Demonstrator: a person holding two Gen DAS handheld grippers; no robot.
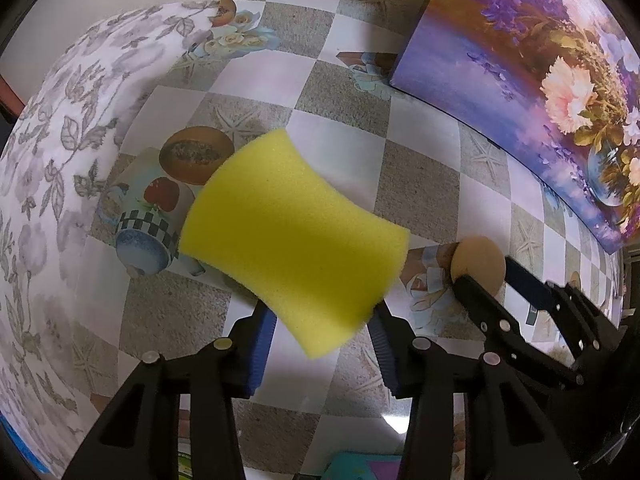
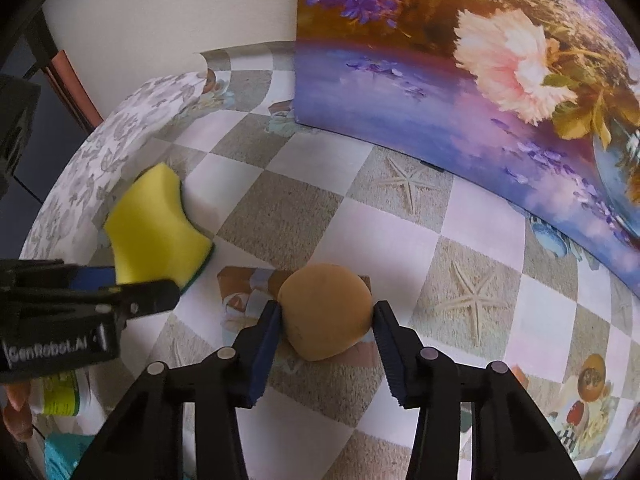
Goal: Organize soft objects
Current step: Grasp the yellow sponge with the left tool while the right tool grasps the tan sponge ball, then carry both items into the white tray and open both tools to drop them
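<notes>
Left wrist view: the left gripper point(image 1: 320, 320) pinches one yellow sponge point(image 1: 292, 236) by its near corner, holding it raised over the checkered tablecloth point(image 1: 408, 184). To the right, the right gripper point(image 1: 486, 276) brackets one tan round sponge point(image 1: 478, 262) lying on the cloth. A floral painting point(image 1: 520, 80) leans behind; a white floral-patterned container point(image 1: 60, 140) stands at left.

Right wrist view: the right gripper point(image 2: 326, 316) has its blue pads touching both flanks of the tan round sponge point(image 2: 326, 312), which rests on the tablecloth point(image 2: 400, 220); the pads appear to press on it. The yellow sponge point(image 2: 154, 228), showing a thin green scouring layer beneath, sits in the left gripper point(image 2: 140, 284) beside the patterned container point(image 2: 100, 152).

Both sponges are judged light, soft and compressible, unlikely to slip or break; each is best taken across its narrower width, squeezed modestly. Count: two sponges, two grippers, one painting.
</notes>
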